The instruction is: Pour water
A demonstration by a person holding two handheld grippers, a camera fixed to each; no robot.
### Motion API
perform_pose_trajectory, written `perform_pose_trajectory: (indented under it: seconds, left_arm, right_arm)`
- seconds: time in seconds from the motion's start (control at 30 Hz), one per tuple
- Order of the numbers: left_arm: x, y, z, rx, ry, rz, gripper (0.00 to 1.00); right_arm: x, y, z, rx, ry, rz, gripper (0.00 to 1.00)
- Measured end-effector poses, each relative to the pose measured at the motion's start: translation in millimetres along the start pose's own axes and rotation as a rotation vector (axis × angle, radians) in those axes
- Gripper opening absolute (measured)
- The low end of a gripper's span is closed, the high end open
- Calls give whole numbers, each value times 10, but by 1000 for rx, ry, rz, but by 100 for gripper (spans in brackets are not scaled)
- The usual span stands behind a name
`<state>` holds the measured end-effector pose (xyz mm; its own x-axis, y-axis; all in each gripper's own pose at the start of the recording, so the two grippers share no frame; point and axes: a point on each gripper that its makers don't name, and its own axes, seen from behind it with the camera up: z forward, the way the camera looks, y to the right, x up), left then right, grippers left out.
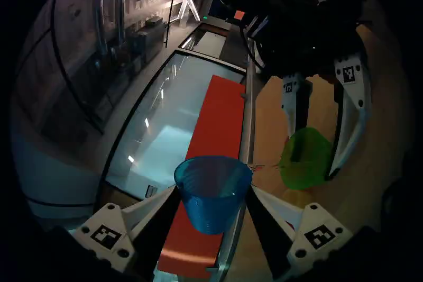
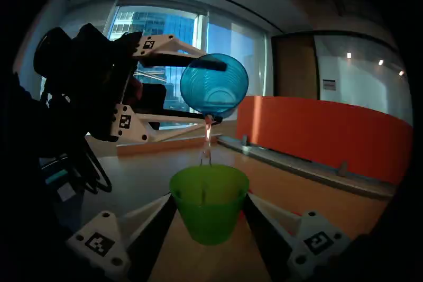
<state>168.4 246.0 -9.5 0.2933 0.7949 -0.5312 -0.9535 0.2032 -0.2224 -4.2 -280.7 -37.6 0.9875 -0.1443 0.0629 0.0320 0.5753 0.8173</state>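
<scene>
A blue translucent cup (image 1: 211, 202) sits between the fingers of my left gripper (image 1: 213, 191), which is shut on it. In the right gripper view that blue cup (image 2: 214, 85) is tipped over, mouth toward the camera, held by the left gripper (image 2: 207, 89). A thin stream of water (image 2: 206, 147) falls from its rim into the green cup (image 2: 209, 208) just below. My right gripper (image 2: 209, 197) is shut on the green cup and holds it upright. In the left gripper view, the green cup (image 1: 305, 159) shows between the right gripper's (image 1: 312, 155) white fingers.
A wooden tabletop (image 2: 296, 197) lies under both cups. An orange partition (image 2: 328, 134) with a metal rail runs along its far edge. Large windows (image 2: 158, 33) stand behind. Dark cables (image 2: 90, 168) hang at the left near the hand holding the left gripper.
</scene>
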Motion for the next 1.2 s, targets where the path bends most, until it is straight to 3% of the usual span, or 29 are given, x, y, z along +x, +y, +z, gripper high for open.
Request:
perform_pose_trajectory:
  seconds: [1.2]
  left_arm:
    - [195, -89, 28, 47, 14, 197, 83]
  right_arm:
    - [-7, 86, -14, -11, 11, 6, 87]
